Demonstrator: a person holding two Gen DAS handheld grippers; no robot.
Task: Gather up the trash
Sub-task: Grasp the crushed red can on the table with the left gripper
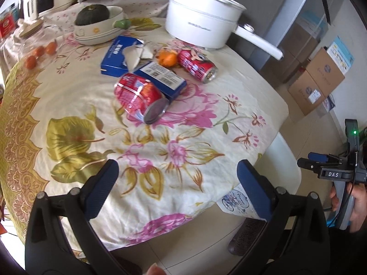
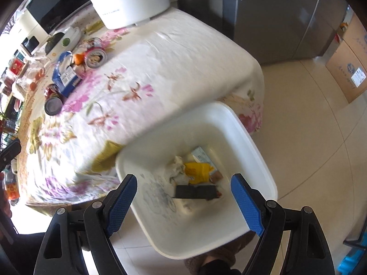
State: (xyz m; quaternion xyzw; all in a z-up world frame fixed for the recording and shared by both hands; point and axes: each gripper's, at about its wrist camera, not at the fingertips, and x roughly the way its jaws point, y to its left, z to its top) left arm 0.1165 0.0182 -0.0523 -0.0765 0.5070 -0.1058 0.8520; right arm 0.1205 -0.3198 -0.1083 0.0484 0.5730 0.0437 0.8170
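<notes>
Your left gripper [image 1: 177, 186] is spread wide and empty over the tablecloth [image 1: 75, 96]; beyond its fingertips lies a crushed red can [image 1: 137, 97], then a blue box [image 1: 164, 78] touching it and a second can [image 1: 198, 65]. Your right gripper [image 2: 184, 197], also wide and empty, hangs above the white bin [image 2: 252, 146]; between its fingers lies a dark flat piece [image 2: 195, 192], with a yellow wrapper [image 2: 197, 170] just beyond.

From my left wrist view, the white bin [image 1: 287, 160] at lower right is mostly hidden behind the counter [image 1: 68, 96] edge. In my right wrist view, motion blur smears the bin's contents [image 2: 195, 171]; the white pot [image 2: 128, 6] is cropped at top.
</notes>
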